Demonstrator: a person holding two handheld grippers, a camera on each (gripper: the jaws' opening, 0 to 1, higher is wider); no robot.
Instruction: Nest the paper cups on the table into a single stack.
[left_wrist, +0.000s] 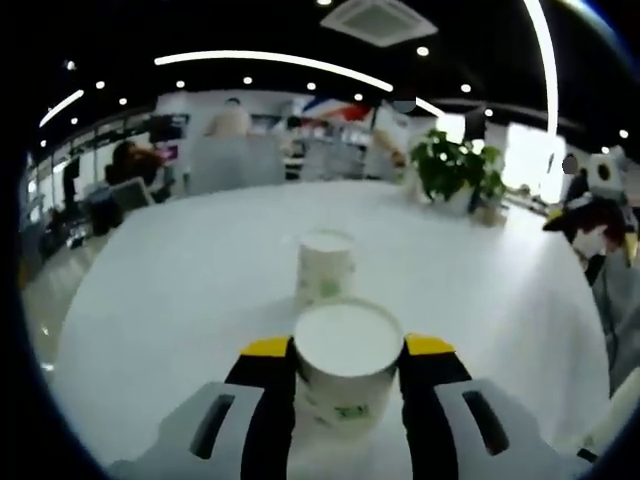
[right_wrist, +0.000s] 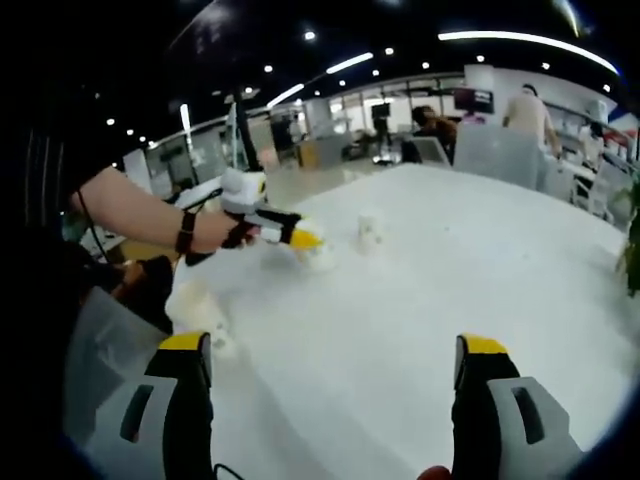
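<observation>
1. Left gripper (left_wrist: 347, 352): its black jaws with yellow tips are closed against the two sides of a white paper cup with a green printed mark (left_wrist: 346, 372), which stands upright between them, its open mouth facing up. The jaws are clenched on this cup.
2. Seen from the right gripper view, the left gripper (right_wrist: 300, 240) is held by a person's hand (right_wrist: 215, 232) wearing a dark wristband; the held cup (right_wrist: 320, 254) sits low at the white table (right_wrist: 430, 280).
3. Right gripper (right_wrist: 333, 352): its jaws stand wide apart, released, with nothing between them and only table surface ahead.
4. A second white paper cup with faint green print (left_wrist: 326, 264) stands upright on the table just beyond the held one, apart from it. In the right gripper view it appears as a small white cup (right_wrist: 370, 230) beside the left gripper's tips.
5. Markings: the green print on the held cup is too blurred to read.
6. Surface: a large, round-edged white table (left_wrist: 180, 300), glossy.
7. Room: an open office with a dark ceiling, recessed spotlights and curved light strips. A green potted plant (left_wrist: 455, 170) stands at the table's far edge. Seated people and chairs show in the background.
</observation>
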